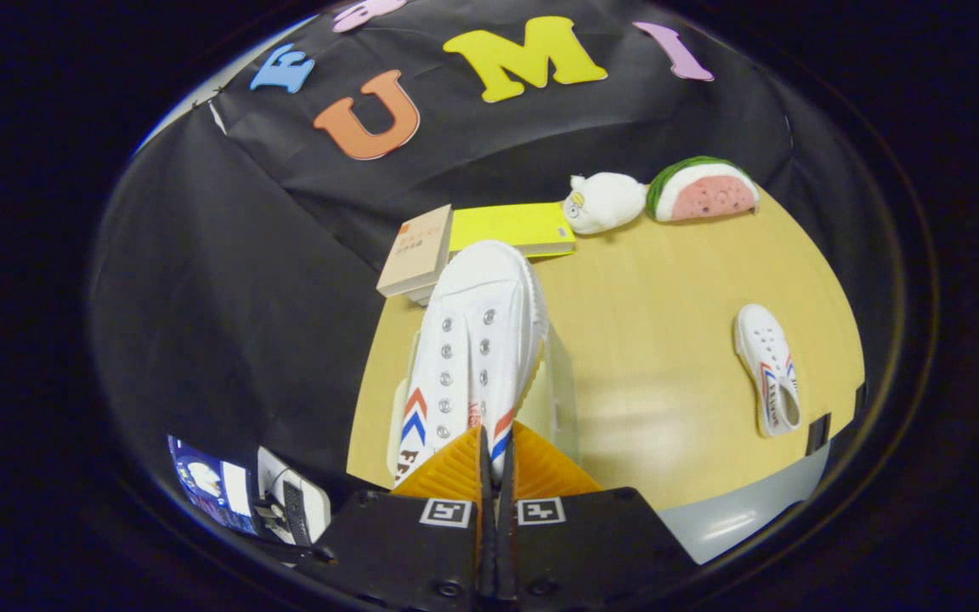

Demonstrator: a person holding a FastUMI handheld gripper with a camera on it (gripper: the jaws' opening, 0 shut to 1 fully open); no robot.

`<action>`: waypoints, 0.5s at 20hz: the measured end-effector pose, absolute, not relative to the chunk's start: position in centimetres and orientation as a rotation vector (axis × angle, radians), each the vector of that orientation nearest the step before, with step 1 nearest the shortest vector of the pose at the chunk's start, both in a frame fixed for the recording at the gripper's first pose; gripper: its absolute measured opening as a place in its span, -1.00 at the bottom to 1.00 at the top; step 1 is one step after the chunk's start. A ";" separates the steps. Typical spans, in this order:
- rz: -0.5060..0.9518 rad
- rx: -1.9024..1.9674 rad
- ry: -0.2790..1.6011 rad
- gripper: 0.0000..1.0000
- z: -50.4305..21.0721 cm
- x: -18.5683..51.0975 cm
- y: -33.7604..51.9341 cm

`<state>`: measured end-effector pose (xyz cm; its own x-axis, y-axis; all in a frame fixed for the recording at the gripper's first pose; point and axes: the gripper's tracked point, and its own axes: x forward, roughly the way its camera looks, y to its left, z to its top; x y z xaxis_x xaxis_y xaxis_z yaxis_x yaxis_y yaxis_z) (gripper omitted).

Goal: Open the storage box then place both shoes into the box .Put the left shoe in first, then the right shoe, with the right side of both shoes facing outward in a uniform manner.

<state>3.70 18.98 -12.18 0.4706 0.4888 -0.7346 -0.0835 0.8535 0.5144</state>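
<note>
1. Black cloth closes the booth behind a pale yellow wooden worktop (668, 340), and all the things of the task lie on this worktop or hang above it.

2. Gripper view: the claw (496, 463) with its two orange ribbed fingers (447, 476) is pressed together on the heel end of a white canvas shoe with red and blue chevrons (472, 340). The shoe points forward, away from the fingers, with its toe toward the books. I judge that it is held by the heel so that the whole length can go down into the box in one move.

3. Under the held shoe I see the pale walls of a clear plastic storage box (559, 399). The shoe hangs over it, so the box seems already open; whether the shoe touches it I cannot tell.

4. A second white canvas shoe (768, 370) lies well apart on the worktop, to the right of the fingers. It probably waits there for its turn after the first one.

5. Count: two shoes, one box.

6. Beyond the held shoe there are two books: a tan one (417, 251) leaning and a flat yellow one (511, 228).

7. Further right there are two soft toys: a white plush animal (604, 202) and a watermelon slice cushion (704, 189), touching one another, out of the way.
</note>
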 end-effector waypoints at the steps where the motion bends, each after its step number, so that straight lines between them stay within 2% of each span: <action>1: 0.377 0.441 1.039 -0.89 -12.8 3.9 20.8; 10: 0.298 0.400 1.192 -0.88 -21.8 6.1 27.6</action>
<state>6.07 27.61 -21.80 0.3446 0.4285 -0.8353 -0.0144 0.8921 0.4517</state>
